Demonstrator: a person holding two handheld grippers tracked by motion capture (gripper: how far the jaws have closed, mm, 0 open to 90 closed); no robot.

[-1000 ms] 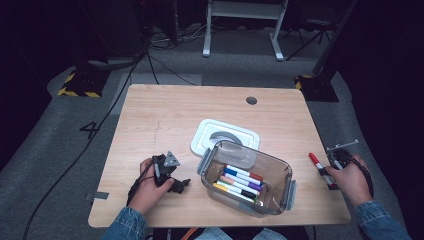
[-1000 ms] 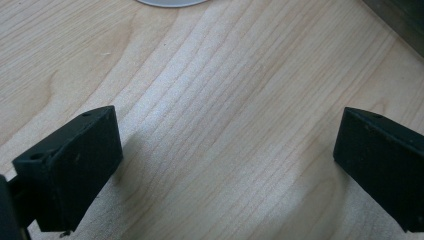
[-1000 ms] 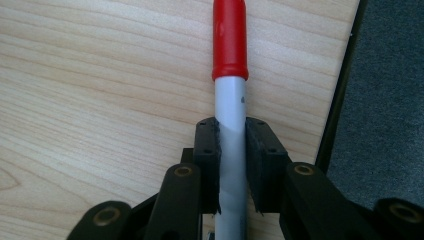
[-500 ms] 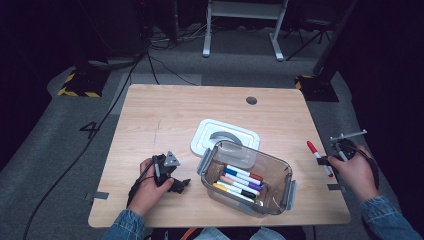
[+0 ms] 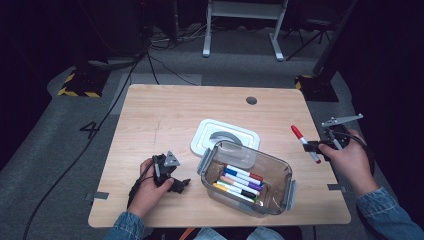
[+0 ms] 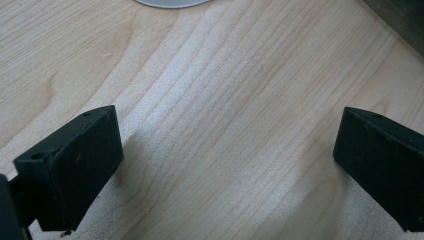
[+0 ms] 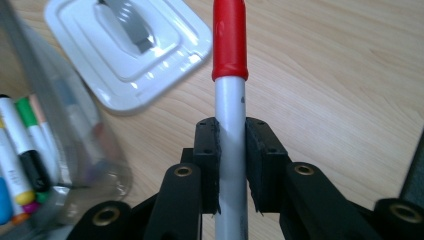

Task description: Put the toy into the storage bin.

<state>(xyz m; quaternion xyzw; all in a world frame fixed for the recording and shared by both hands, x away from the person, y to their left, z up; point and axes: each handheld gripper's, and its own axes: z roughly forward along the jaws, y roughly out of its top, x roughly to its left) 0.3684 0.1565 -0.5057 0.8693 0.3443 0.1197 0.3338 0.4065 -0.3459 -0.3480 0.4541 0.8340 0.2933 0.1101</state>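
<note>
Showing a red-capped marker (image 7: pixel 229 125) clamped mid-barrel by the right hand-held gripper (image 7: pixel 231 165); light, stiff, slippery; left hand-held gripper (image 6: pixel 227 165) held wide open, empty

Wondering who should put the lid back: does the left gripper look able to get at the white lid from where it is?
Probably yes. The left gripper has its jaws open and holds nothing, and bare table lies between it and the white lid. The clear box sits beside that path, not across it.

Grey floor (image 5: pixel 60 165), perhaps carpet, dim surroundings
</note>
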